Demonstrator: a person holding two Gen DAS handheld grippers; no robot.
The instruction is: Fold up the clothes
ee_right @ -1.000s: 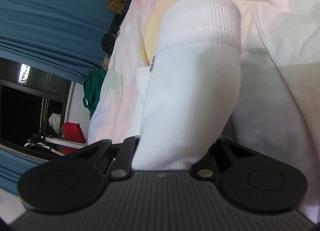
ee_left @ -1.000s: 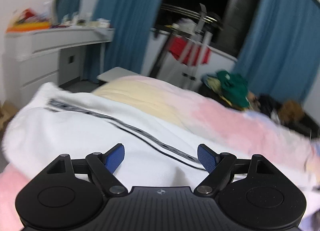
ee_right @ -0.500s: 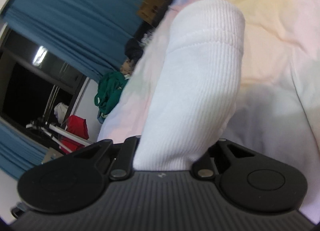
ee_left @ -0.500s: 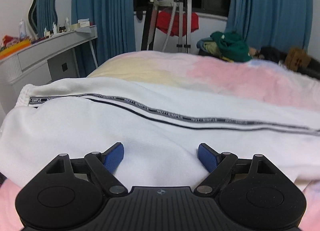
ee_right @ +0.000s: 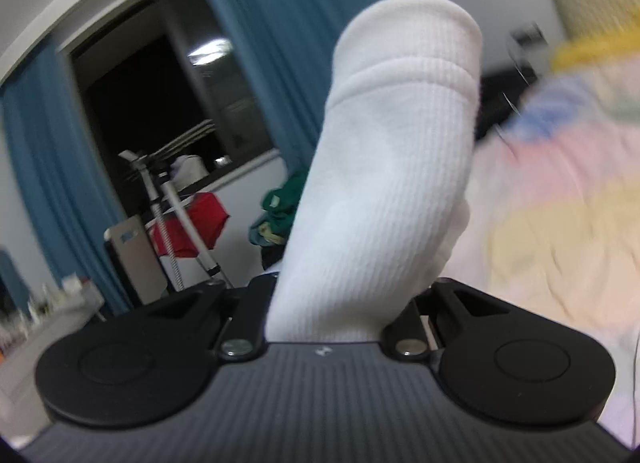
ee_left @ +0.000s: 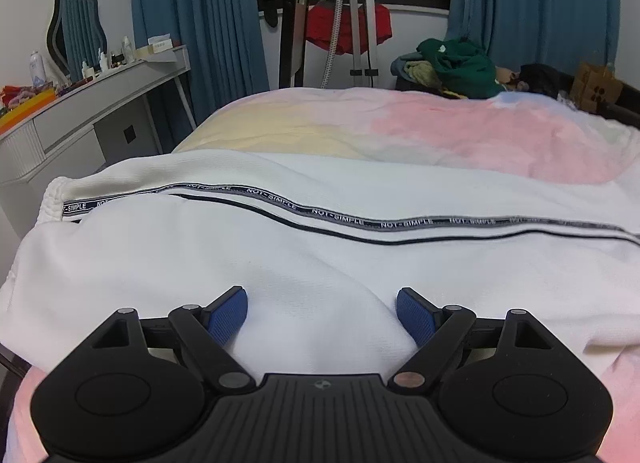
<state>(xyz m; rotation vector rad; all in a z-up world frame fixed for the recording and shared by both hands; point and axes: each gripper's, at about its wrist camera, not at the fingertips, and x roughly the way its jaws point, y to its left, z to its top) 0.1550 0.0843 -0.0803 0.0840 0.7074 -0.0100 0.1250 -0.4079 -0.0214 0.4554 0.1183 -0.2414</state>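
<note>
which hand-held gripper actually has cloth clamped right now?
The right hand-held gripper: its jaws are shut on the white ribbed cuff. The left hand-held gripper is open, blue pads apart over the white garment.

- A white garment (ee_left: 320,255) is spread across the near part of the bed (ee_left: 460,135), over its pink and yellow blanket.
- A dark tape stripe (ee_left: 360,219) printed "NOT-SIMPLE" is seen running lengthwise along the garment, with a thin dark line just beside it.
- A gathered elastic edge (ee_left: 54,199) is shown at the garment's left end, near the bed's left side.
- A raised fold of the cloth is seen at the garment's near edge.
- A ribbed white cuff (ee_right: 396,167) is lifted above the bed, its rounded end uppermost; the view is blurred.
</note>
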